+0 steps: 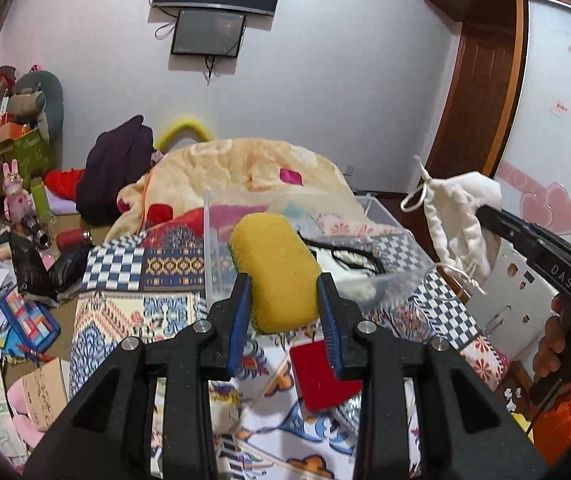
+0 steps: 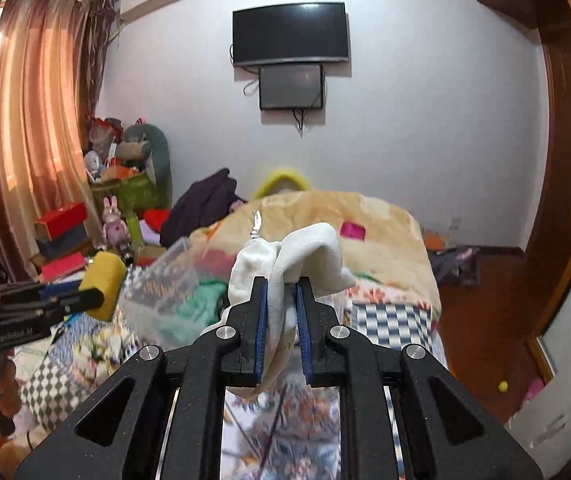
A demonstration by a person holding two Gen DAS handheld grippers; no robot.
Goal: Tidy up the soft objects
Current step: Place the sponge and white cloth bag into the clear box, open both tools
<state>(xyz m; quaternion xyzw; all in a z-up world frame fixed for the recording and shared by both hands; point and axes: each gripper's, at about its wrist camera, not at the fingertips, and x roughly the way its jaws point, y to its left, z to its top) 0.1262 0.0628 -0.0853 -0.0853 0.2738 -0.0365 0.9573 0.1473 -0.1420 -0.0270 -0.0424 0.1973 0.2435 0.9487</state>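
My left gripper [image 1: 284,294] is shut on a yellow sponge [image 1: 275,272] with a green underside and holds it in the air in front of a clear plastic bin [image 1: 389,236] on the bed. The bin holds some fabric items. My right gripper [image 2: 281,300] is shut on a white drawstring cloth bag [image 2: 285,256], held above the bed. In the left wrist view the bag [image 1: 459,216] hangs from the right gripper to the right of the bin. In the right wrist view the sponge [image 2: 103,284] and the bin [image 2: 161,292] are on the left.
A patterned bedsheet [image 1: 133,312] covers the bed, with a red card [image 1: 327,376] lying on it. A beige blanket [image 1: 245,172] is heaped behind the bin. Clutter, boxes and toys [image 1: 17,216] crowd the floor on the left. A wooden door frame [image 2: 561,160] stands at right.
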